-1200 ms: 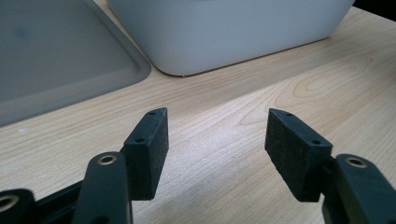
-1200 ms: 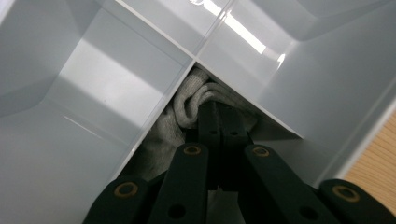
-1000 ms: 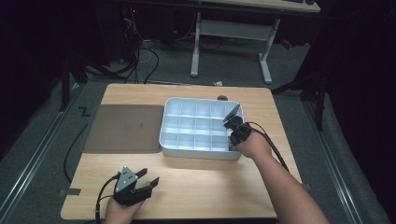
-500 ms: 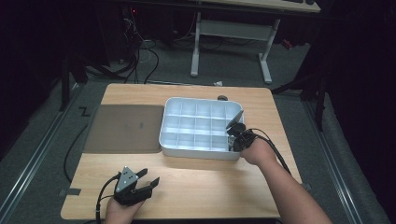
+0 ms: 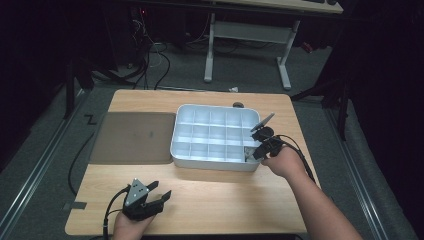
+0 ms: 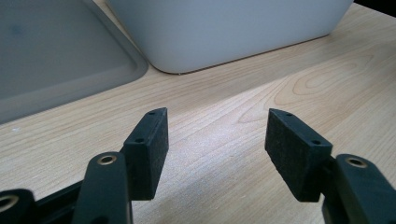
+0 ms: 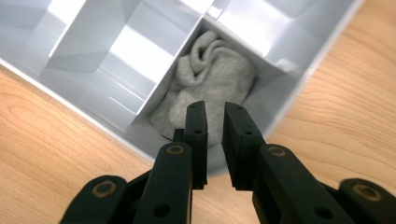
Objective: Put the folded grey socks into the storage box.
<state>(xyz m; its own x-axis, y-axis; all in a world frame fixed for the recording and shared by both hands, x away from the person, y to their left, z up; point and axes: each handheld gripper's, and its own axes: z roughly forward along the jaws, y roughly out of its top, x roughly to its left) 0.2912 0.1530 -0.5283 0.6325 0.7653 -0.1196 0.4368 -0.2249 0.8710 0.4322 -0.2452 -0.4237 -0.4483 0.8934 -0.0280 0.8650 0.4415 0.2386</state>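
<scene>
1. Here, the landmark was the white divided bin (image 5: 212, 135), which sat on the wooden worktop (image 5: 210, 195), toward its right half.
2. A grey rolled sock (image 7: 210, 84) lay bunched inside the bin's near right corner compartment, pressed against the divider walls on both sides.
3. In the high view the same sock (image 5: 248, 151) showed as a small pale lump in that corner cell, just inside the bin's front wall.
4. The right claw (image 7: 214, 119) hung just above and in front of that compartment, tips pointed down at the sock.
5. Its jaws had just been opening and stood a narrow gap apart, with nothing pinched between them; the sock lay released beneath.
6. In the high view the right claw (image 5: 260, 145) sat over the bin's near right corner, the person's hand close behind it by the bin's right edge.
7. The left claw (image 6: 217, 140) rested well apart from the bin, near the worktop's front edge on the bin's left, and its jaws stood wide and empty over bare wood.
8. A flat dark grey mat (image 5: 132, 137) lay just beside the bin's left wall.
</scene>
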